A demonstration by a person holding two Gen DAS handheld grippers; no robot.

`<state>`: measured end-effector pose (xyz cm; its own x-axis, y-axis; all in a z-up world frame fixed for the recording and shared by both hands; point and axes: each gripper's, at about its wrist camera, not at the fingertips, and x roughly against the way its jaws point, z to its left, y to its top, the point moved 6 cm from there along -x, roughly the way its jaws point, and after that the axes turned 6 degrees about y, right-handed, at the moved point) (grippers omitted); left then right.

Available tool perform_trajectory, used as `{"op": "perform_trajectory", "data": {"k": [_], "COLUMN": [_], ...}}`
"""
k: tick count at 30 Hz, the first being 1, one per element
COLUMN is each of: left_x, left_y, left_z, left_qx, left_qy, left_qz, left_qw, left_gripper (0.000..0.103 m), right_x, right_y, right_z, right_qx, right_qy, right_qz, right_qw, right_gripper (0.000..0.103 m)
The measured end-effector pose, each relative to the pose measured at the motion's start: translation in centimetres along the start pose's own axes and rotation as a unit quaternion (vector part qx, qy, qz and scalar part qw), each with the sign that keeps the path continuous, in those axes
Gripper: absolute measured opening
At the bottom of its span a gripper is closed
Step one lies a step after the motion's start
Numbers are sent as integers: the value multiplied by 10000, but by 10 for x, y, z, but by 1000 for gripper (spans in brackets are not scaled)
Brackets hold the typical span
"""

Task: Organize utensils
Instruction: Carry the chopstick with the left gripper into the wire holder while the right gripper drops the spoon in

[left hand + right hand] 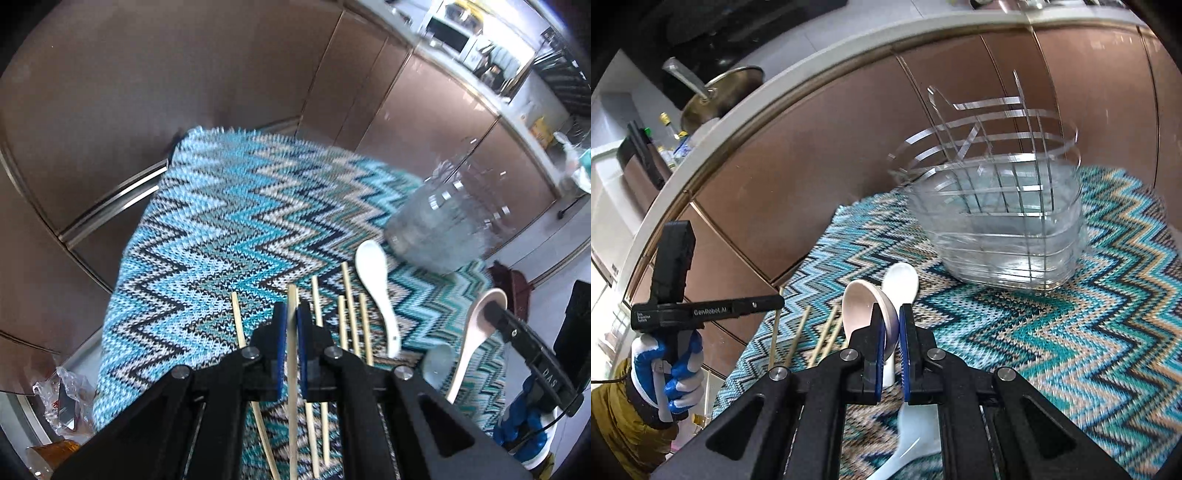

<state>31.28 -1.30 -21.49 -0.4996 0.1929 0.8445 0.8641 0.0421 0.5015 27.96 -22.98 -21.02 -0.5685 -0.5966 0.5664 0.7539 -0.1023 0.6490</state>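
Note:
My left gripper (291,310) is shut on one wooden chopstick (292,354), lifted off the zigzag cloth (207,229). Several more chopsticks (351,317) lie on the cloth beneath and to the right of it. My right gripper (891,314) is shut on the bowl rim of a white ceramic spoon (860,302), also raised; that held spoon (476,328) shows at the right of the left wrist view. A second white spoon (903,282) lies flat near the clear slatted organizer (1001,229). A third spoon (912,439) rests under my right gripper.
The cloth covers a small surface in front of brown cabinet fronts (820,155). A gloved hand (668,373) holds the left gripper (779,301) at the left. A pan (720,92) and bottles stand on the counter above. Crumpled plastic (62,395) lies on the floor at the left.

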Motion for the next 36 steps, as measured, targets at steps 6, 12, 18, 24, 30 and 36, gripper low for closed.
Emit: {"op": "perform_trajectory", "data": {"k": [6,12,18,24,30,36], "left_x": [46,79,99,118,139,163], "left_y": [-3,-5,-9,-6,17,65], "left_z": [-5,-8,-5,-8,-23,-48], "left_qx": [-22,-94,-60,-27,-26,7], "left_qy": [-148,-153,-136,-208,-418,-715], "left_qz": [-483,-844,-1023,-1198,-1405,-1722], "left_qw": [9987,9963,9946,9926,9892,9825], "left_gripper": [5,5,5,5,5,5], "right_x": [40,70,89,99,114,135], "right_y": [-3,-6,-10,-13,2,52], "right_z": [29,53,60,64,63,62], "right_qx": [293,450,426,437,537,788], "right_qy": [-166,-279,-370,-436,-644,-1003], "right_qz": [-292,-509,-629,-699,-914,-1406], "right_qw": [9990,9973,9964,9956,9923,9818], "right_gripper": [7,7,7,7,7,7]}}
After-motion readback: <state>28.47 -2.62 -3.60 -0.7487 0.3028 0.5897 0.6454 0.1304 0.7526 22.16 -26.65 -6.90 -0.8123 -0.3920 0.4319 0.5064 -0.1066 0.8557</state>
